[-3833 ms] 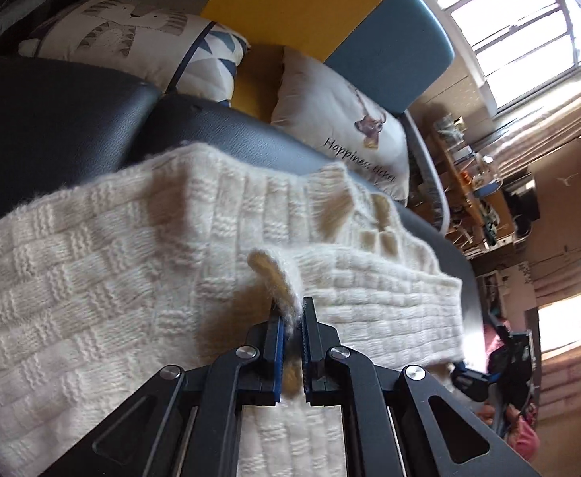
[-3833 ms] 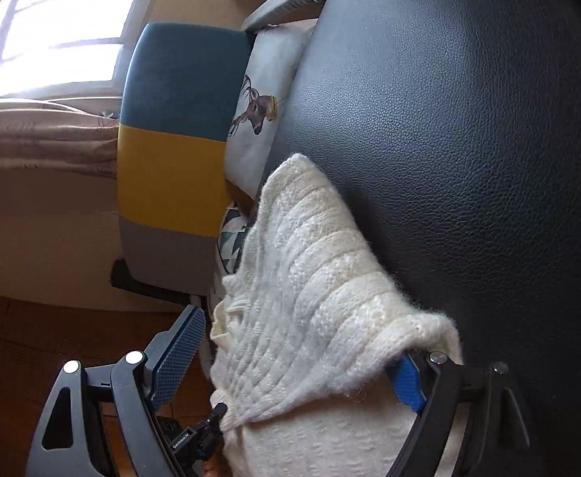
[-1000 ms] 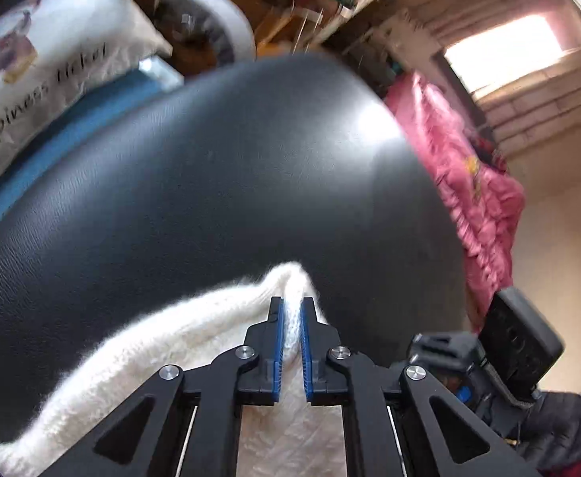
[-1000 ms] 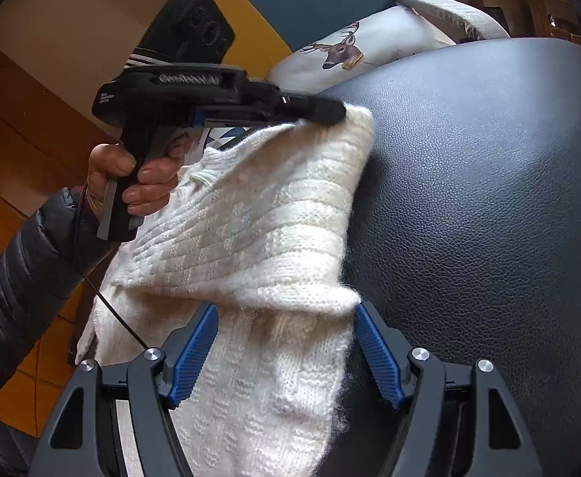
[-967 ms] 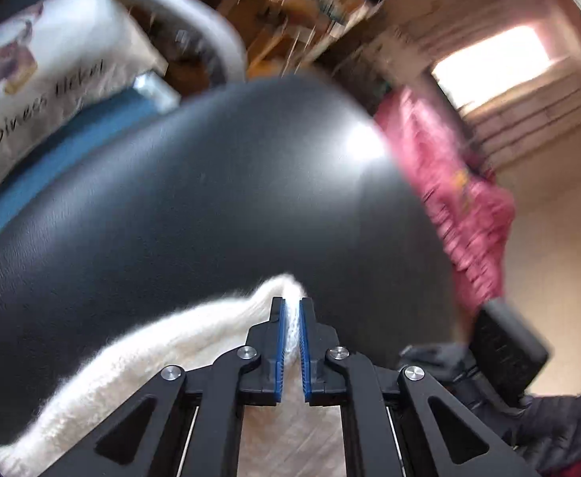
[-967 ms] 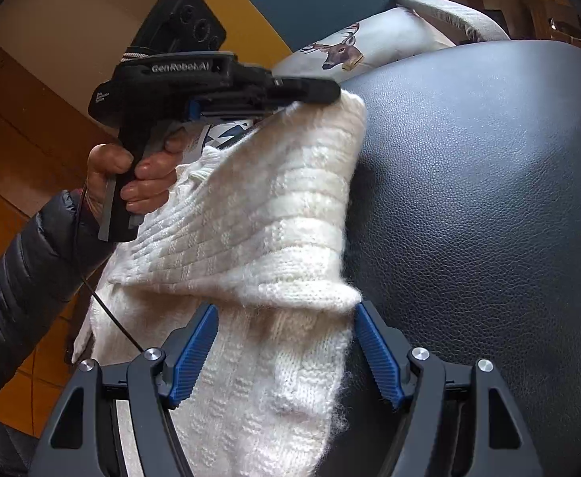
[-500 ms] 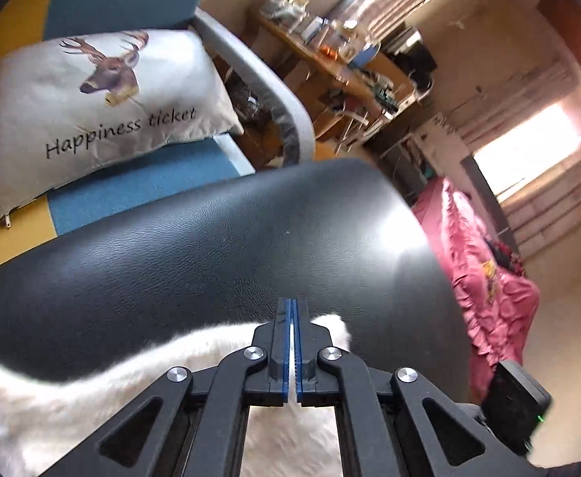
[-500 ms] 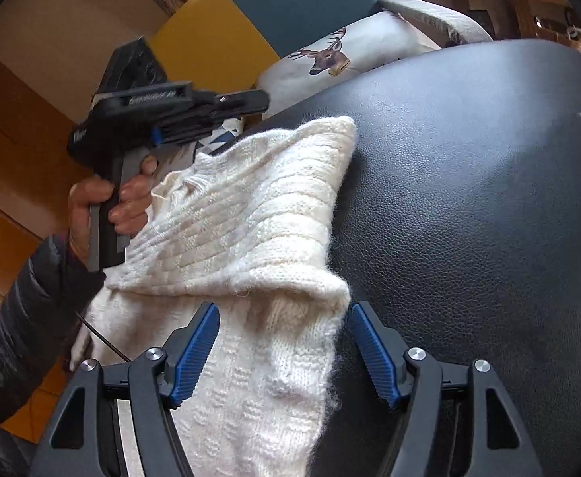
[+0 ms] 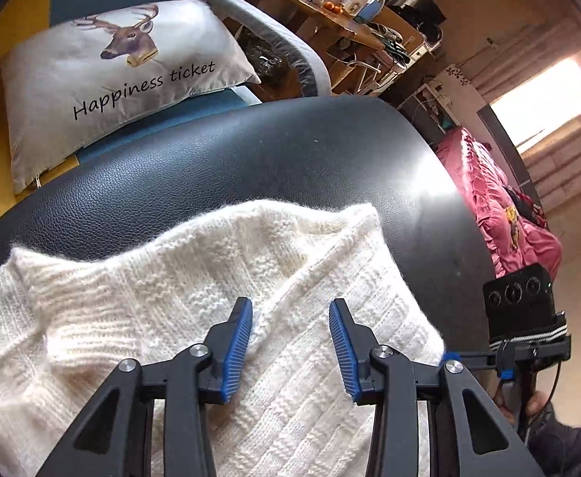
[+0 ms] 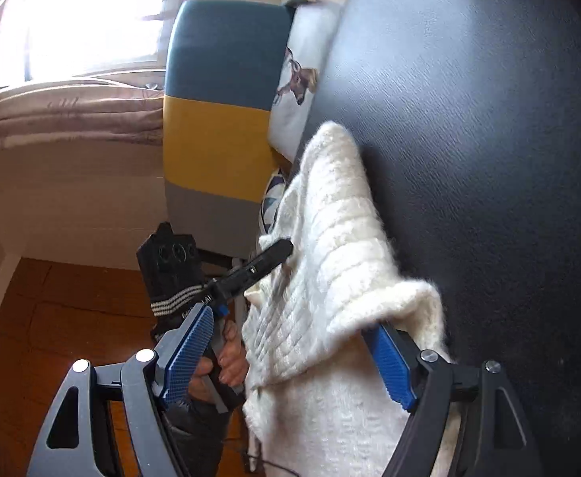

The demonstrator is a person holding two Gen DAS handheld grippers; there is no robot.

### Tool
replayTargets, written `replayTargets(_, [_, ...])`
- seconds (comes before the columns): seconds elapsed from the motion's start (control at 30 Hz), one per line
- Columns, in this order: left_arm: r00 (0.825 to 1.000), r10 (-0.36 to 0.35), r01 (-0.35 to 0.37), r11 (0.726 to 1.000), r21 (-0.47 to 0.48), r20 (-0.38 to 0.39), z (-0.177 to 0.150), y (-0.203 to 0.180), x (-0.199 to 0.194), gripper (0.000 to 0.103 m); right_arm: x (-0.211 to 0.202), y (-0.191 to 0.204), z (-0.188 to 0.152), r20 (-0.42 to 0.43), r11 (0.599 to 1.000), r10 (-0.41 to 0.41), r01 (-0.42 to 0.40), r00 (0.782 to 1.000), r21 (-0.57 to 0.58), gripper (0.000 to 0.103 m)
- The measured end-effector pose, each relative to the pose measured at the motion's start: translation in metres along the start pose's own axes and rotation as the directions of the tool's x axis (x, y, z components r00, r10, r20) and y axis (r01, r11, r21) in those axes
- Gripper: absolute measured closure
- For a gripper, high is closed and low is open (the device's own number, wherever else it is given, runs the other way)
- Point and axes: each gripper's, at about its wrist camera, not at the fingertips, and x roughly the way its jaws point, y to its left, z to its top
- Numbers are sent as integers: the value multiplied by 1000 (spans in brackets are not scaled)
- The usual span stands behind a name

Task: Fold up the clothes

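The left gripper (image 9: 290,342) hangs over the cream knit sweater (image 9: 195,318), jaws opening, blue pads clear of the wool between them. The right gripper (image 10: 290,357) opens wide; a folded corner lies loose between its pads. The sweater lies folded near the black leather seat's (image 9: 270,159) front edge, bare leather beyond. Farthest sits a deer cushion (image 9: 107,75).

Each wrist camera sits close behind its hand-held gripper, looking along the fingers; both views share the sweater (image 9: 290,318) and cushion (image 9: 123,75).
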Motion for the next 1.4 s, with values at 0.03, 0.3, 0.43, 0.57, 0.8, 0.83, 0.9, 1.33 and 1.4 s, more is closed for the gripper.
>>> replayTargets(0.03, [999,32,-32,999,30,-1,-4,-4,0,99,3,3,0,9,999,-21,21,1000,-29,24])
replayTargets(0.3, [988,-13,46,975,-218,152,-43,48,-78,84,15,5,-3,-38,983,-158,154,987,-103,38])
replayTargets(0.43, [966,50,48,929,-367,252,-106,88,-155,55,19,10,-9,-42,963,-218,209,975,-169,38])
replayTargets(0.57, [959,169,-41,877,-480,228,-178,113,-194,55,23,16,-17,-31,938,-275,261,961,-229,38])
replayTargets(0.8, [960,205,-55,809,-585,193,-236,133,-188,55,27,18,-16,-25,932,-311,300,950,-203,38])
replayTargets(0.83, [959,209,-57,805,-590,192,-238,133,-184,55,28,19,-16,-24,928,-322,310,947,-208,38])
replayTargets(0.9, [957,210,-55,810,-584,200,-238,132,-178,59,30,23,-18,-19,917,-344,331,939,-221,38])
replayTargets(1.33, [873,375,-104,767,-633,312,-255,129,-216,98,34,26,-23,-23,895,-374,354,927,-272,38])
replayTargets(1.4, [884,392,-141,743,-654,255,-262,136,-203,98,34,25,-22,-28,897,-370,349,929,-271,38])
